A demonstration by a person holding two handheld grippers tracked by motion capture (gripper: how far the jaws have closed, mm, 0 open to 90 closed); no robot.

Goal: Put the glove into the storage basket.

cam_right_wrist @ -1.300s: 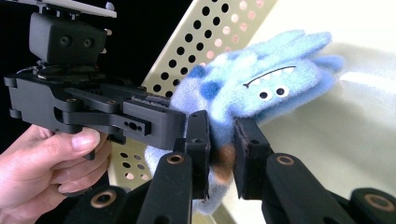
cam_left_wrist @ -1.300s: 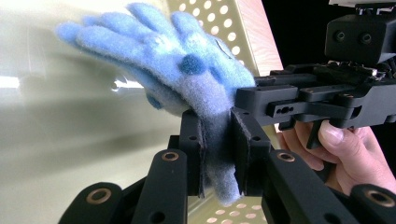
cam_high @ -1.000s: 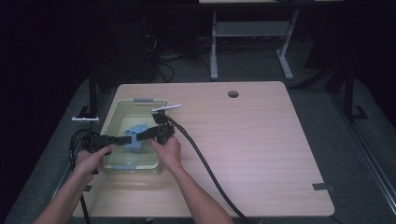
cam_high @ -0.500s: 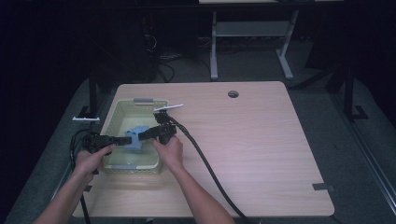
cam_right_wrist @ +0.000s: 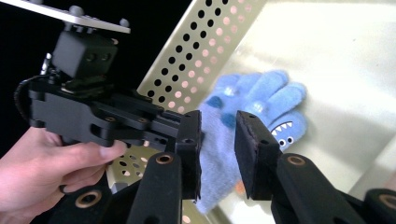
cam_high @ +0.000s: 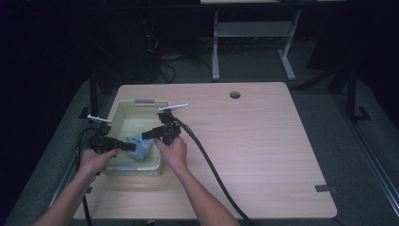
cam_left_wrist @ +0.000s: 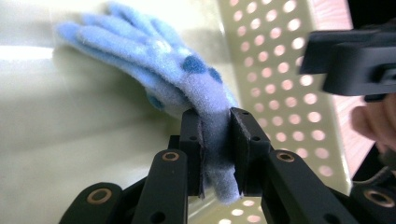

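The blue glove (cam_left_wrist: 187, 88) sits inside the pale green perforated basket (cam_high: 117, 117) at the left side of the table (cam_high: 263, 141). The left gripper (cam_left_wrist: 215, 140) is clamped on the glove's cuff, with the fabric pinched between both jaws. The right gripper (cam_right_wrist: 218, 140) has its jaws narrowly parted on either side of the glove's cuff end, just beside the left gripper.

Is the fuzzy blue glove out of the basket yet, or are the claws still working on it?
Not out yet. The blue glove is inside the pale green basket. Done: the left claw is pinched shut on the glove's cuff. In hand: the right claw is around the same glove with its jaws apart, not squeezing. Left, probably: lifting the glove out onto the table.
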